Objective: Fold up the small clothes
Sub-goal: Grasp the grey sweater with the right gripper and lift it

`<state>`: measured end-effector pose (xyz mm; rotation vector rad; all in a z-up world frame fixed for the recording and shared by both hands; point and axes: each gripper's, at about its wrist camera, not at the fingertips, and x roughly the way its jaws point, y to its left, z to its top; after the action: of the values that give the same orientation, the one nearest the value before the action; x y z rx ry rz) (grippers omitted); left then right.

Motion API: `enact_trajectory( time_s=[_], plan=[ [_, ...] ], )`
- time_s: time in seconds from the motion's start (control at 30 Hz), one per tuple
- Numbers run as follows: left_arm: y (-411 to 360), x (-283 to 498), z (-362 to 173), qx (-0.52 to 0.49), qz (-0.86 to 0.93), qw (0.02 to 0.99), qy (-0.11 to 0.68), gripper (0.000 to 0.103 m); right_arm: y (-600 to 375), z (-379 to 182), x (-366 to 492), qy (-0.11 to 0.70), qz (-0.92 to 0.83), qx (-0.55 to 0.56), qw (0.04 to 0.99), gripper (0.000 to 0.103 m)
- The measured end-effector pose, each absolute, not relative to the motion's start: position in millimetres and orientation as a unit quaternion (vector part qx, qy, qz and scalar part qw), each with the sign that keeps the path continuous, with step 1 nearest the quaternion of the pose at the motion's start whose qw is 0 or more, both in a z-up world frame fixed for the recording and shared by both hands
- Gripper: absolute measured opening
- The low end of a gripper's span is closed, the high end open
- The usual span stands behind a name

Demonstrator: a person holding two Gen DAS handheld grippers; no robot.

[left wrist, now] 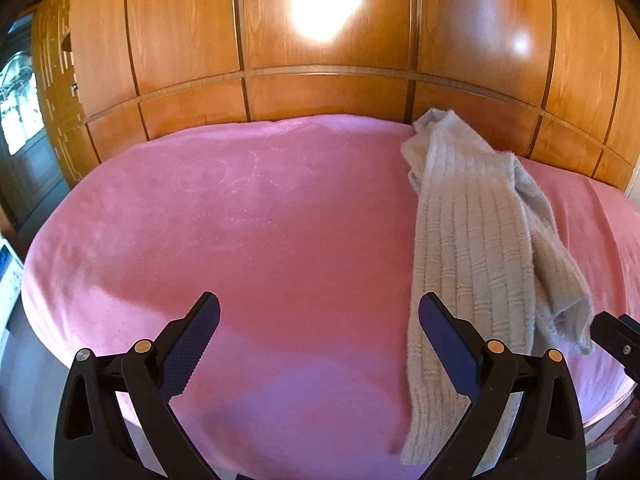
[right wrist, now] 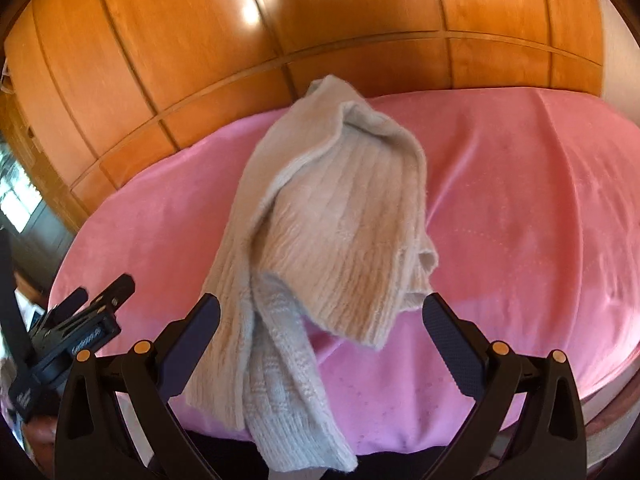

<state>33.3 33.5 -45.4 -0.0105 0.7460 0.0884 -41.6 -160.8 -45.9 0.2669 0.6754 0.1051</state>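
Cream ribbed knit garment (right wrist: 336,216) draped long and rumpled across a pink blanket (left wrist: 240,240) covering a bed, near end trailing over the blanket's front edge, far end bunched close to the wooden panelled wall (left wrist: 320,40). In the right wrist view: upper layer folded over itself, one loose flap lying on top, a narrower strip running down toward the camera. Right hand-held gripper (right wrist: 320,320) spread wide, one finger on each side of the garment's lower part, gripping nothing; contact with the knit impossible to tell. Left hand-held gripper (left wrist: 319,316) likewise spread wide above bare blanket, nothing between the fingers, right finger overlapping the garment's left edge in its own view. Left hand-held gripper also visible at the left edge of the right wrist view.
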Motion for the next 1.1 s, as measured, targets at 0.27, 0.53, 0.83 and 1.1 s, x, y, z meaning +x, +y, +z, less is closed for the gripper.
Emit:
enact_trajectory(
  time_s=[0.27, 0.53, 0.83, 1.1],
  plan=[
    [45.0, 42.6, -53.5, -0.02, 0.039, 0.928, 0.37, 0.099, -158.4, -10.7, -48.6, 0.233, 0.169, 0.141, 0.947, 0.101],
    [71.9, 56.3, -70.7, -0.073, 0.022, 0.913, 0.402, 0.099, -136.8, -45.3, -19.7, 0.318, 0.122, 0.098, 0.935, 0.101],
    [109.7, 53.2, -87.4, -0.099, 0.044, 0.897, 0.429, 0.097, -133.5, -45.8, 28.6, 0.32, 0.145, 0.16, 0.922, 0.066],
    [122.5, 47.9, -90.8, -0.114, 0.039, 0.895, 0.43, 0.094, -123.7, -49.2, 70.1, 0.353, 0.134, 0.151, 0.913, 0.06]
  ],
)
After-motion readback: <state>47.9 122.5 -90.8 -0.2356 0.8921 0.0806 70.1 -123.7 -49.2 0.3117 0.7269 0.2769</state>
